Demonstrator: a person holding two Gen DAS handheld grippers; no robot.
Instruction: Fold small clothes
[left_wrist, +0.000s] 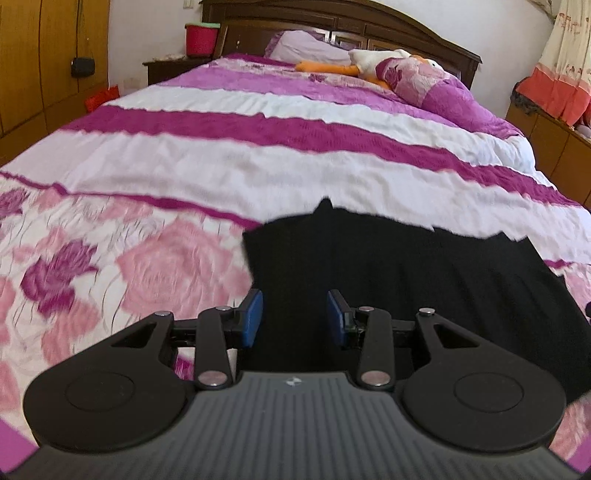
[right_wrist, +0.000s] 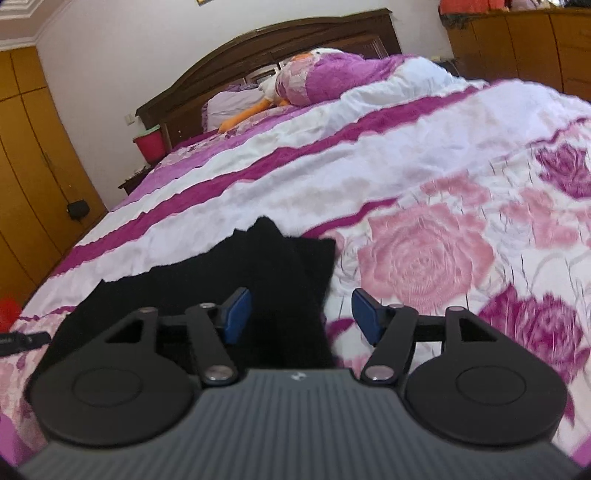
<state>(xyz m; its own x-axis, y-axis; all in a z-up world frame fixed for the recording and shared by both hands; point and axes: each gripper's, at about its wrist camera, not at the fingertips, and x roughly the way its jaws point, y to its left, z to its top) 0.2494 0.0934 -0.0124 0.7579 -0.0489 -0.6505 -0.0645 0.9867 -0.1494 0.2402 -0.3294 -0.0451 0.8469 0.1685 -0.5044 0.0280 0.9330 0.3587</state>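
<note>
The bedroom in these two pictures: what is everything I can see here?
black garment: one, black, lying on the near part of the bed
bedspread: one, white with magenta stripes and pink roses, covering the bed
headboard: one, dark wood, far end
pillow: one, pale lilac, by the headboard
plush toy: one, white and orange, near the pillow
bucket: one, red, on the nightstand
wardrobe: one, tan wood, beside the bed
left gripper: one, black with blue pads, open over the garment
right gripper: one, same, open at the garment's edge

Each gripper (left_wrist: 294, 318) (right_wrist: 301, 314) — black linkage arms, silver pivot screws, blue pads — fronts a ribbed grey body.
</note>
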